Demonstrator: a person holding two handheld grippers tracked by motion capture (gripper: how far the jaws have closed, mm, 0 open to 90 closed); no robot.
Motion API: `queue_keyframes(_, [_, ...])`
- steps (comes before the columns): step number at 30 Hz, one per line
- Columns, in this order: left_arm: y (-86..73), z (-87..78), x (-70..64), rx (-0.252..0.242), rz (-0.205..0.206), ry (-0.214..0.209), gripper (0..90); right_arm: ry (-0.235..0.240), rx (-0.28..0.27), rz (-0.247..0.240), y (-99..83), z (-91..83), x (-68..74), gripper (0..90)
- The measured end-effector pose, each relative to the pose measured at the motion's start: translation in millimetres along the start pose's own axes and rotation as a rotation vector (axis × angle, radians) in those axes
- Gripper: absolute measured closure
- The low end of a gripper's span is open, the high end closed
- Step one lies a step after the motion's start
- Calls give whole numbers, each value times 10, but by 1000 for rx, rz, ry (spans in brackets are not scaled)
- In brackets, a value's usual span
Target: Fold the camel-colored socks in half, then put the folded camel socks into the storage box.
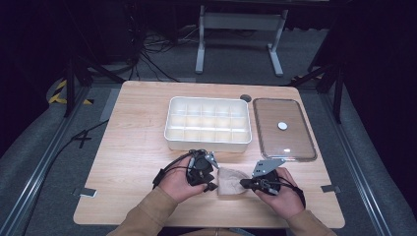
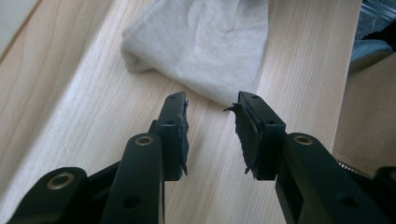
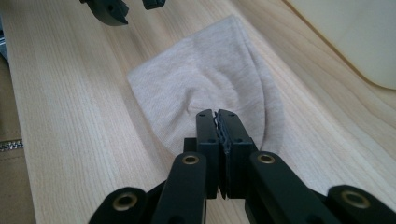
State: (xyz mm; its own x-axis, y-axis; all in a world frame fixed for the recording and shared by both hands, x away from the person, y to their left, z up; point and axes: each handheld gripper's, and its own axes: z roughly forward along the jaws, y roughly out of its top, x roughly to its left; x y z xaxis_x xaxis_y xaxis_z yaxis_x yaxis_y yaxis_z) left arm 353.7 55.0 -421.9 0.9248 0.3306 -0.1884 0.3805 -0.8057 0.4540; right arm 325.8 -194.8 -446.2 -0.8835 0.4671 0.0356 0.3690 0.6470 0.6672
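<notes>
A small beige cloth (image 1: 231,183) lies folded on the wooden table near its front edge, between my two grippers. My right gripper (image 1: 244,183) comes at it from the right. In the right gripper view its jaws are shut (image 3: 216,113) on the near part of the cloth (image 3: 205,74), and creases run into the jaw tips. My left gripper (image 1: 211,187) sits just left of the cloth. In the left gripper view it stands open (image 2: 210,105), and the cloth's (image 2: 205,42) edge lies just beyond its tips, with nothing between the jaws.
A white tray (image 1: 207,144) with several compartments stands behind the cloth at mid-table. A clear lid (image 1: 295,142) with a white round knob (image 1: 282,126) lies to its right. The left gripper's jaw tips (image 3: 112,9) show at the top of the right gripper view.
</notes>
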Motion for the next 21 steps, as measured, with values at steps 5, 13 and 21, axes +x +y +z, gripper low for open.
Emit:
queue_keyframes(5, [-34,1,20,0,-3,-3,641,8,6,-1,18,33,11,890])
queue_keyframes(13, [-33,28,22,18,-9,-11,643,9,12,0,16,55,15,891])
queue_keyframes(21, [-40,81,32,38,-17,-20,637,16,10,2,21,84,15,891])
